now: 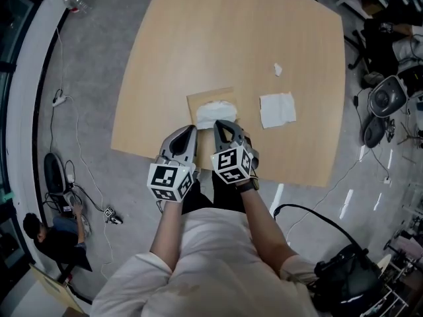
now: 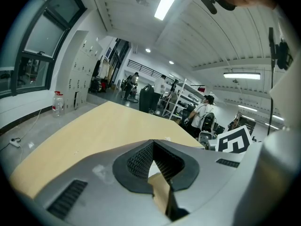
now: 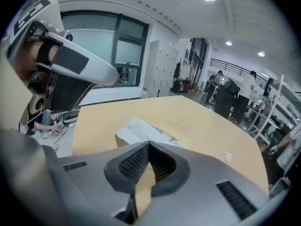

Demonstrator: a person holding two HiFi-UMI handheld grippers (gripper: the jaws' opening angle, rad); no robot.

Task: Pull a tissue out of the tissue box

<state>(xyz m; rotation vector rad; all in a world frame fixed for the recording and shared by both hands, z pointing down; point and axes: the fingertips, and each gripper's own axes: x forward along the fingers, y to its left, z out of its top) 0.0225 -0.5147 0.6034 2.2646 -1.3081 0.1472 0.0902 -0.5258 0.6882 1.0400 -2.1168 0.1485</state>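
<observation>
A tan tissue box [image 1: 201, 98] lies flat on the wooden table [image 1: 251, 32] near its front edge, with a white tissue [image 1: 215, 112] bunched out of its top. My right gripper [image 1: 220, 124] points down at the tissue's near edge. In the right gripper view its tips [image 3: 149, 144] are shut together right on the tissue [image 3: 141, 128], with the box corner [image 3: 118, 141] just left of it. My left gripper [image 1: 192, 130] rests at the box's near left side; its tips [image 2: 153, 142] meet, shut, with nothing pinched between them.
A loose tissue sheet [image 1: 277, 109] lies flat to the right of the box, and a small white scrap [image 1: 278, 69] sits further back. The table's front edge runs just under the grippers. A person sits on the floor at lower left [image 1: 53, 240].
</observation>
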